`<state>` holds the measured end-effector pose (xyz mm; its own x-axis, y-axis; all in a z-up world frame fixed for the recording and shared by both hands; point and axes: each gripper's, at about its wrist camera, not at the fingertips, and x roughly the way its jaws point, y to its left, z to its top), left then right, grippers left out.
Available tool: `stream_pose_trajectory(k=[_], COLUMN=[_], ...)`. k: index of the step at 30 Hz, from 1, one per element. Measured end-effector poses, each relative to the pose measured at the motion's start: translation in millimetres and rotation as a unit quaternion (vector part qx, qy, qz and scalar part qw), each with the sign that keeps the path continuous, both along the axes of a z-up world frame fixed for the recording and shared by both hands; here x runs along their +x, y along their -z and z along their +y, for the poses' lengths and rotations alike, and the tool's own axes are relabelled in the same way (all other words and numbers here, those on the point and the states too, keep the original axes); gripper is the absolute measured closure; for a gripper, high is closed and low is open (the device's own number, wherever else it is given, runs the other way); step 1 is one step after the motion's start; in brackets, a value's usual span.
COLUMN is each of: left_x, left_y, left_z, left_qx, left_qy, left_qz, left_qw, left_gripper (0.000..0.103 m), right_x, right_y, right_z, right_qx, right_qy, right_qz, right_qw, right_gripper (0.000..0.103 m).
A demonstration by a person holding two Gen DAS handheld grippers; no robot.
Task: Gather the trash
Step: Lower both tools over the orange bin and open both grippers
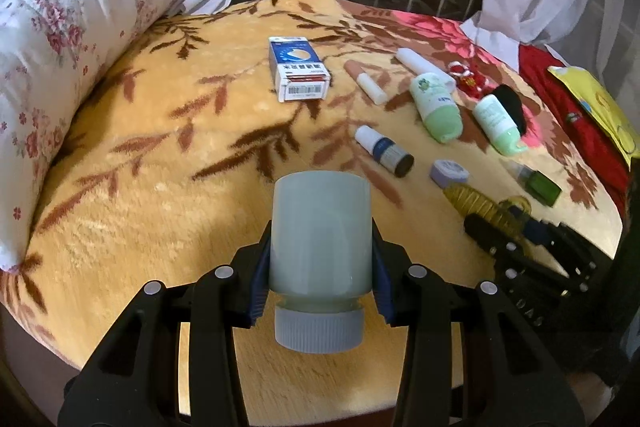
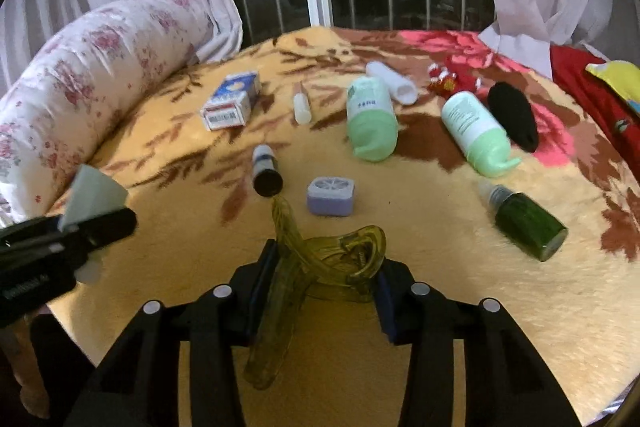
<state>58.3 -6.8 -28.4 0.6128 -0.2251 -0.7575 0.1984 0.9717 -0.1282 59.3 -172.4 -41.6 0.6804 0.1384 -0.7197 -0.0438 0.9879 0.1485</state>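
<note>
Behind everything is a dark barred window with pale curtains, and the bed (image 2: pixel 400 327) is covered in a fuzzy yellow blanket with brown leaves, so nothing rolls far. Using the blue-and-white box (image 2: pixel 231 101) as the anchor: left of it runs a long floral bolster (image 2: pixel 80 83), and down-left of it the left tool (image 1: pixel 320 267) is clamped on a pale grey bottle (image 1: pixel 320 239), cap toward the camera, lifted clear of the blanket, probably on its way to wherever the trash goes. Right of the box sit a small white dropper (image 2: pixel 302 107), a blue-banded little bottle (image 2: pixel 266 167) and a lilac square tub (image 2: pixel 331 195). Below the box, nearest the lens, the right tool (image 2: pixel 326 291) has its pads squeezed on a translucent yellow hair clip (image 2: pixel 320 259), which still looks to be resting on the blanket, so I'd guess that's the next piece going. Further right of the box lie two green-and-white bottles (image 2: pixel 370 119), a black pouch thing (image 2: pixel 514 117) and a dark green dropper bottle (image 2: pixel 528 223), all loose on their sides.
</note>
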Motion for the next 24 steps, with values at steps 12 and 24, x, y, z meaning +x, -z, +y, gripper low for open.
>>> stream_pose_trajectory(k=[12, 24], left_x=[-72, -154], left_y=[-18, 66], left_z=[-1, 3], left_qx=[-0.002, 0.036], left_qy=[0.062, 0.129], left_qz=[-0.004, 0.142], left_qw=[0.998, 0.9808], left_gripper=[0.062, 0.062], right_x=[-74, -150], right_y=[-45, 39], right_z=[12, 39], right_qx=[0.016, 0.052], right_qy=[-0.07, -0.157], right_qz=[-0.019, 0.161], right_qw=[0.997, 0.973], right_gripper=[0.06, 0.059])
